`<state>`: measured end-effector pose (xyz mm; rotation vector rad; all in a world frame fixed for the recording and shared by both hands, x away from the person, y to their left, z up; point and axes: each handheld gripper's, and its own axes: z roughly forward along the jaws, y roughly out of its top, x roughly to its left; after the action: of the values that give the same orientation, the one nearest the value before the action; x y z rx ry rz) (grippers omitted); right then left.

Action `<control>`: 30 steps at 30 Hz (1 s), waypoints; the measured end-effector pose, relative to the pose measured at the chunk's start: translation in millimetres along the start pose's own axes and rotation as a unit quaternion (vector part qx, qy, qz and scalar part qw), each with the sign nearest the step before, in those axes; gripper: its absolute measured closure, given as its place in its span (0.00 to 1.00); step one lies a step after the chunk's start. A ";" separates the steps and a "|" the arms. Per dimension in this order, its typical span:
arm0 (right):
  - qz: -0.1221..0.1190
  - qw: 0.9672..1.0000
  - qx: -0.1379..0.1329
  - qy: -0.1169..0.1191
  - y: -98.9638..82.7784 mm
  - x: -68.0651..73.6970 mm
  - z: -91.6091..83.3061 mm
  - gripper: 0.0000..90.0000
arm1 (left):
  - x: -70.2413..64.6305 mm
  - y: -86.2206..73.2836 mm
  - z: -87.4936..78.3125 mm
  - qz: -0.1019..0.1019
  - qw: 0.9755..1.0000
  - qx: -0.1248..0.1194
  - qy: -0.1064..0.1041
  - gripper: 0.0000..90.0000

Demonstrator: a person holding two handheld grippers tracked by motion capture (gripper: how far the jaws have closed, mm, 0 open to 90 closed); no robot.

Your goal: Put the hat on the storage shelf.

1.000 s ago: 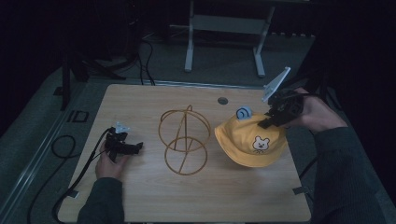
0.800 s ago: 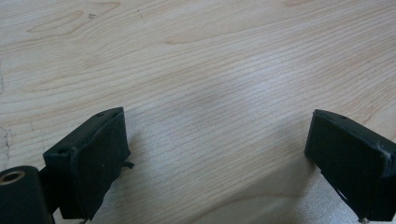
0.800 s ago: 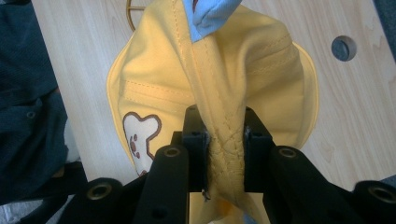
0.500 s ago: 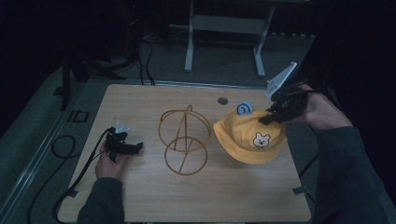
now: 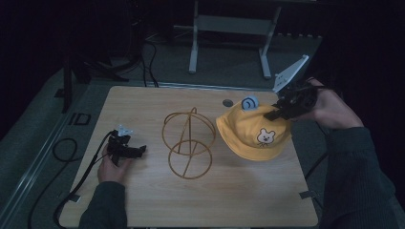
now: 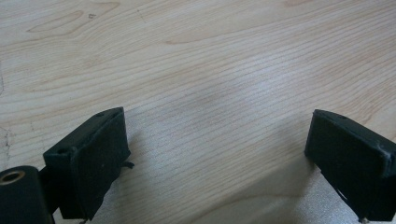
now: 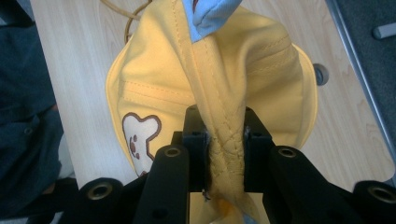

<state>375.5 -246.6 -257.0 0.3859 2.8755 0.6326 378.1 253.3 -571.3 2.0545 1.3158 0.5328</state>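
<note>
Pinching a gathered fold of the yellow hat [image 7: 210,93], the right gripper [image 7: 224,140] has its jaws clamped on the stitched brim; the fabric looks soft and light, so that doubled seam seems the surest hold. Farther off, the left gripper [image 5: 129,150] rests spread apart on the table [image 5: 248,191], beside the wire stand [image 5: 188,143]; no containers visible.
</note>
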 end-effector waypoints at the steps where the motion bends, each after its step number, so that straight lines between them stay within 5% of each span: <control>1: -0.002 1.000 -0.002 -0.001 1.2 -0.6 -0.7 0.85 | 0.0 0.0 0.0 0.000 1.000 0.000 0.000 0.07; 30: -0.001 0.998 -0.061 -0.032 23.1 -8.2 -3.0 0.85 | 0.0 0.0 0.0 0.000 1.000 0.000 0.000 0.07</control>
<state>387.6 -229.8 -243.4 0.3773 2.7586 0.7760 378.0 253.3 -571.3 2.0549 1.3160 0.5326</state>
